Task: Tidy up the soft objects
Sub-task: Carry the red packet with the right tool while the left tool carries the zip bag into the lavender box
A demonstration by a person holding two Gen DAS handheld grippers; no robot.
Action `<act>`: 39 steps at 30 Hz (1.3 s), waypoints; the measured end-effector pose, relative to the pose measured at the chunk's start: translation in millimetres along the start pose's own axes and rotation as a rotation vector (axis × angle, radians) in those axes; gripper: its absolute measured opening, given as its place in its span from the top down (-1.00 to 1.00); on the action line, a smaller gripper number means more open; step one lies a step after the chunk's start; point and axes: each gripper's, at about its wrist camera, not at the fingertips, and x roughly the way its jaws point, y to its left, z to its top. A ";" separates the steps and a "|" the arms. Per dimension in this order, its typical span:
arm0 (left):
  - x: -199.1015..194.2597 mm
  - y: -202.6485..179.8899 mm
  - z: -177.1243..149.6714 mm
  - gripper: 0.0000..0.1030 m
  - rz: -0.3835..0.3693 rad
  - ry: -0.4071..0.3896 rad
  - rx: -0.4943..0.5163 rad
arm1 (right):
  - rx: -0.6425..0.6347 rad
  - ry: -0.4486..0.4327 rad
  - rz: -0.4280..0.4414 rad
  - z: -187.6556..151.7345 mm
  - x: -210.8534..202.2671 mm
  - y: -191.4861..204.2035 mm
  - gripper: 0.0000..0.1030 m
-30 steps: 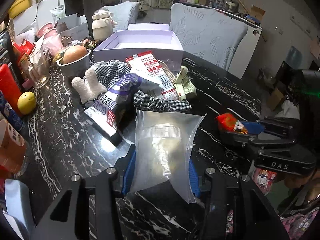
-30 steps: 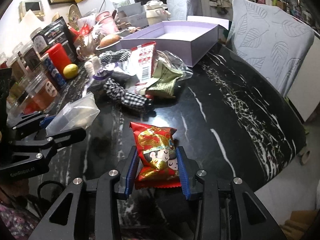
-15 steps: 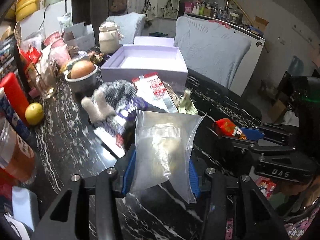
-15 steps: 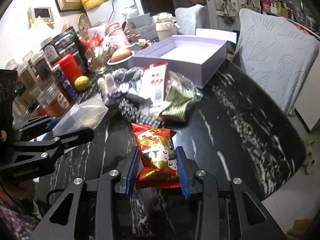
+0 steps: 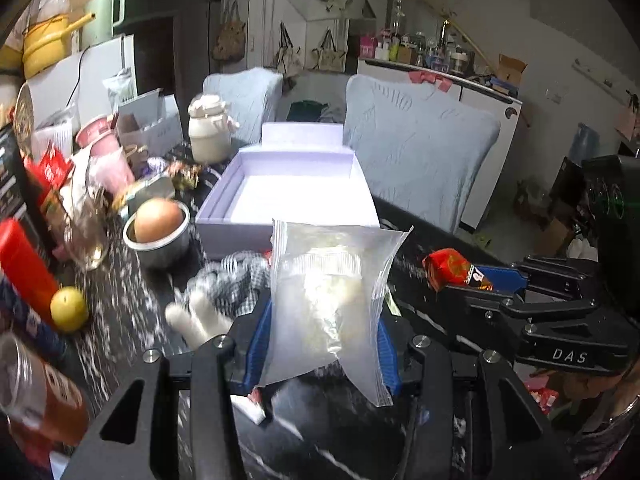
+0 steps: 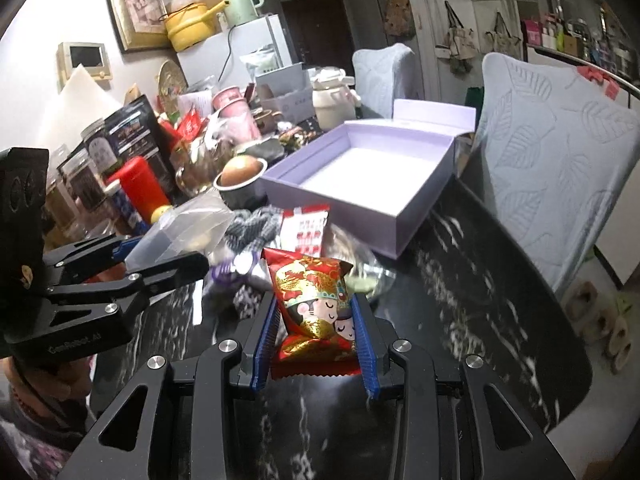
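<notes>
While both items hung clear of the black marbled worktop, they were entered as follows.

Item 1: clear plastic pouch with pale, lumpy filling, pinched across its lower half by the left tool. Judged light, limp and slick; the film bulged between the blue pads, so a hold low on the filled part looked safer than one on the empty sealed top, which would fold.

Item 2: red foil snack packet, pinched at its sides by the right tool. Judged light, air-puffed and crushable, with slippery foil; the crimped bottom seam seemed the firmest purchase.

Both sat short of the open lilac box toward the worktop's far edge, its interior bare. Loose checked cloth and other packets lay between the tools and box.
</notes>
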 end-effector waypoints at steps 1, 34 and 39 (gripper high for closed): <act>1.5 0.9 4.0 0.12 0.001 -0.009 0.002 | -0.002 -0.005 -0.005 3.9 0.7 -0.7 0.30; 111.5 51.5 148.2 0.12 0.087 -0.164 0.026 | 0.020 -0.079 -0.067 160.0 79.2 -67.1 0.30; 142.8 57.8 160.0 0.12 0.048 -0.102 0.007 | 0.017 -0.057 -0.091 173.3 99.3 -80.1 0.30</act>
